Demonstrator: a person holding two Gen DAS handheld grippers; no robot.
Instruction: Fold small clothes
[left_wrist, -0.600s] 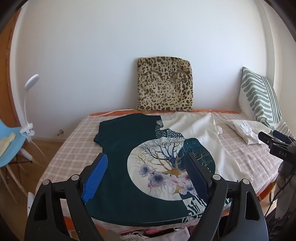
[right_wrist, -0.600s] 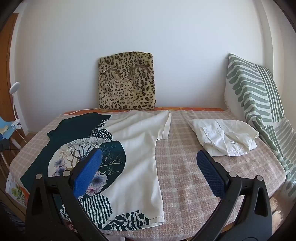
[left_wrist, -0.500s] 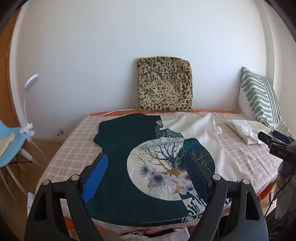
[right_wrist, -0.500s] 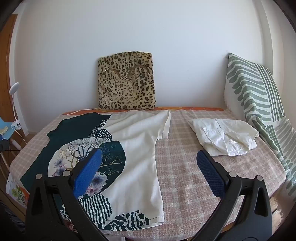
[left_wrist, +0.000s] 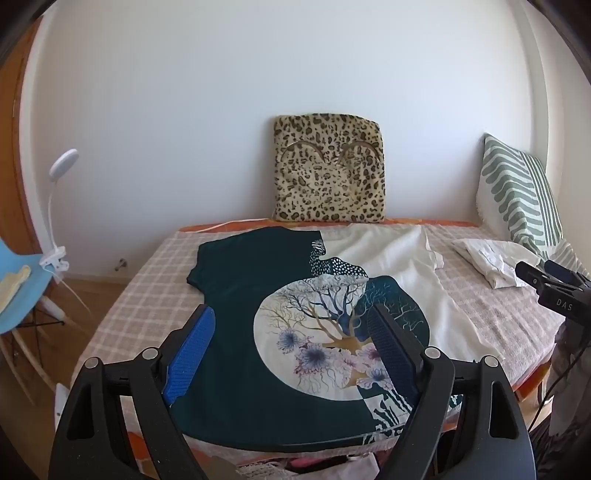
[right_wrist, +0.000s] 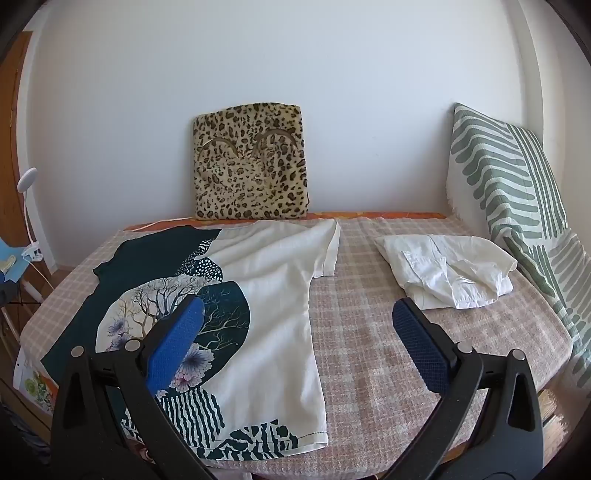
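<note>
Nothing is changing from the moment before: both the left tool (left_wrist: 290, 347) and right tool (right_wrist: 297, 334) are hovering open over the flat dark-green-and-cream printed T-shirt (left_wrist: 295, 314) on the checked bed (right_wrist: 369, 332), so folding is not yet starting.

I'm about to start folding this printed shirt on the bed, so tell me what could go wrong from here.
1. The printed shirt has its hem at the near edge of the bed; a pull toward you could drag it off.
2. Both grippers, left and right, are open above the fabric; pinching may catch the checked cover too.
3. The white garment lies close by; a wide sleeve fold could land on it.
</note>
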